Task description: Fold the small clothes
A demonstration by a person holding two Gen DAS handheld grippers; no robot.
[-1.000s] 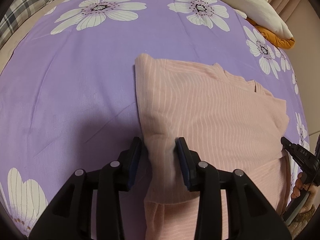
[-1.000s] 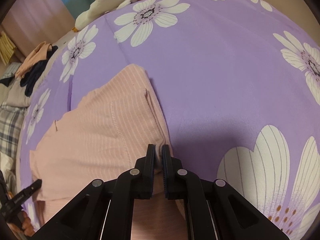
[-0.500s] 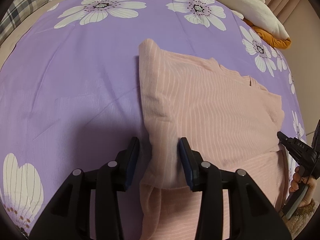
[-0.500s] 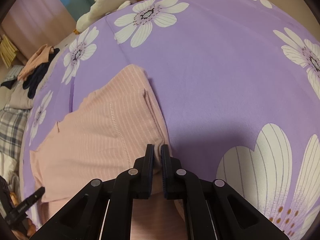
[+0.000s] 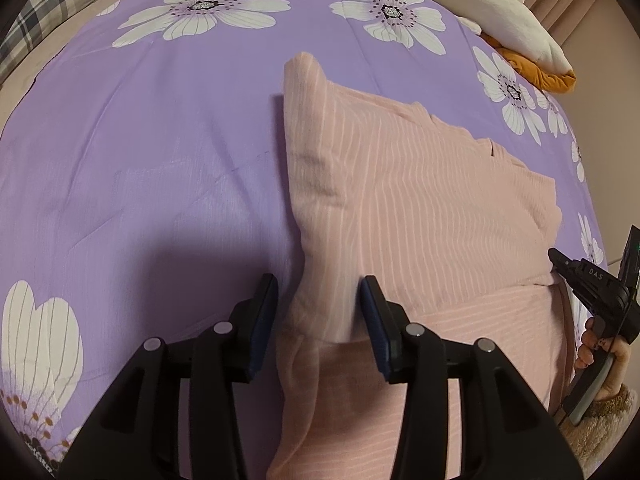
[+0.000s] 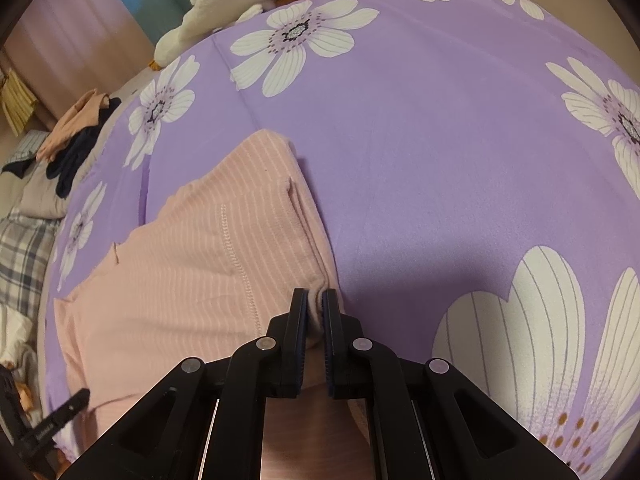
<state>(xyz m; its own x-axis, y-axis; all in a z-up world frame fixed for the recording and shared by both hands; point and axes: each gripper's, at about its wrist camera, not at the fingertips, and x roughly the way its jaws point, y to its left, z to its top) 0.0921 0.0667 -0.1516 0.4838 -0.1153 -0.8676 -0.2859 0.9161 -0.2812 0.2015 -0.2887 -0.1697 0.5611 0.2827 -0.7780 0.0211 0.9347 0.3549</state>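
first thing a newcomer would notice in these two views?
The pink striped garment, folded on the purple flowered bedspread, fills both views. The right gripper is shut on its right edge; the left gripper straddles the left edge, jaws just opening, pads off the cloth.

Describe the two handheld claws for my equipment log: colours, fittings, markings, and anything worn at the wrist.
Both are alike. The left claw and right claw have matte black angular linkage arms with round silver pins and flat dark-blue pads. Seen from the left wrist camera, the right claw's body reads "DAS", and the hand holding it shows dark patterned nails and a fuzzy beige cuff.
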